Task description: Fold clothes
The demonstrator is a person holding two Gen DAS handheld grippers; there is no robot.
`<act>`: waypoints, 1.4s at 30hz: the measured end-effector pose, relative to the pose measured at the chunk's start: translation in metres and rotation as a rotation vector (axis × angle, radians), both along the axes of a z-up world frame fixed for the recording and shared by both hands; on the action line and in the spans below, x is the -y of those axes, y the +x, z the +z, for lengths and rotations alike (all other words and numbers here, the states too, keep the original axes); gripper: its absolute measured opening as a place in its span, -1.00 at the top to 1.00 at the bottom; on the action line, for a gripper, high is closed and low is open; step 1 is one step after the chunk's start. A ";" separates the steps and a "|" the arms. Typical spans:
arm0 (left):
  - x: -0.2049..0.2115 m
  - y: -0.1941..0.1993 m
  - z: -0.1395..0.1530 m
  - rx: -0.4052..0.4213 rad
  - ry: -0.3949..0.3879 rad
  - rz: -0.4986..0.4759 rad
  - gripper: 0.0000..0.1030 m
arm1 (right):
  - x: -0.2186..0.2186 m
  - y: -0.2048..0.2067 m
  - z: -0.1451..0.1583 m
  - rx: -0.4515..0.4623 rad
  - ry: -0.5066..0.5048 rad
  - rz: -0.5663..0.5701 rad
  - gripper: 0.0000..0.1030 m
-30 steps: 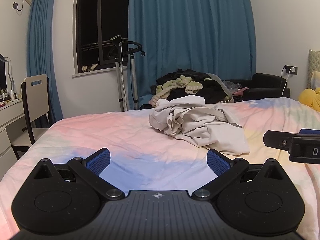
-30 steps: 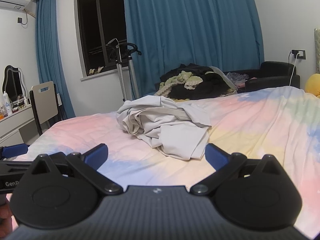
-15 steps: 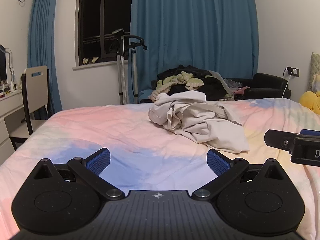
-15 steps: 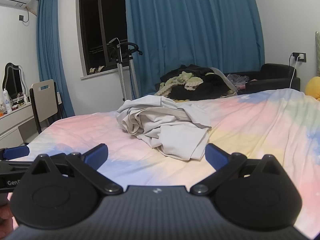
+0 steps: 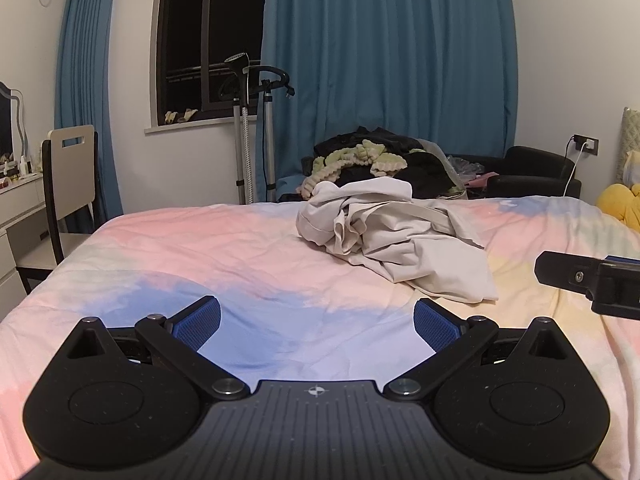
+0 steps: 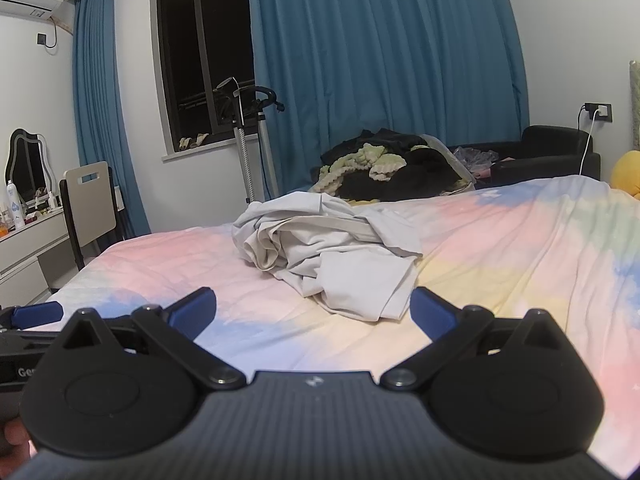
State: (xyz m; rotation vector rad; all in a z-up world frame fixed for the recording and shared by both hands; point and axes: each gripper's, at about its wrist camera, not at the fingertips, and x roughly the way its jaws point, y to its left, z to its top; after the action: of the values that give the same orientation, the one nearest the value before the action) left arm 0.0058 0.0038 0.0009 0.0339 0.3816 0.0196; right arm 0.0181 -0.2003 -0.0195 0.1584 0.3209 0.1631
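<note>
Two handheld grippers point across a bed (image 5: pixel 240 248) covered in a pastel sheet of pink, blue and yellow patches. The left gripper (image 5: pixel 317 320) has its blue-padded fingers spread wide with nothing between them. The right gripper (image 6: pixel 313 310) is likewise spread wide and empty.

Ahead of both grippers, and apart from them, a crumpled pale beige garment (image 5: pixel 396 240) lies in a heap on the sheet. From the left gripper it sits ahead and to the right; from the right gripper it sits straight ahead, its nearest edge close to the right fingertip in the view. Its folds hide what kind of clothing it is.

In the left wrist view only a black end of the right gripper shows, cut off at the right edge. In the right wrist view the left gripper is cut off at the left edge, with part of a printed label unreadable, and a bit of a finger (image 6: pixel 16 438) shows at the bottom left corner.

Beyond the bed, a heap of dark and pale green clothes (image 5: pixel 372 160) rests on a black sofa (image 5: pixel 536 168), partly hidden by the garment. Blue curtains (image 5: pixel 384 60) hang beside a dark window (image 5: pixel 200 32). A garment steamer stand (image 5: pixel 248 120) rises by the window, and a chair (image 5: pixel 68 176) stands at a white dresser (image 5: pixel 16 208) far left. A yellow soft toy (image 5: pixel 620 208) is cut off at the right edge.
</note>
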 end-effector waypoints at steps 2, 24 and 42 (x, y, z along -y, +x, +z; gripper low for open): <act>-0.001 0.001 0.000 -0.001 -0.010 -0.004 -1.00 | 0.000 -0.001 0.000 0.001 -0.002 0.000 -1.00; -0.005 0.002 -0.002 0.013 -0.024 -0.038 -1.00 | 0.002 -0.003 -0.004 -0.005 0.008 -0.006 -1.00; 0.002 0.055 -0.005 -0.029 0.119 -0.036 -1.00 | 0.019 0.005 -0.002 -0.014 0.019 -0.043 -1.00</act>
State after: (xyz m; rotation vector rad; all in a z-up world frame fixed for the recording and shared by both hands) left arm 0.0605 0.0019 -0.0037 0.1587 0.4082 0.0060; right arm 0.0232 -0.2189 -0.0212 0.1848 0.3300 0.1229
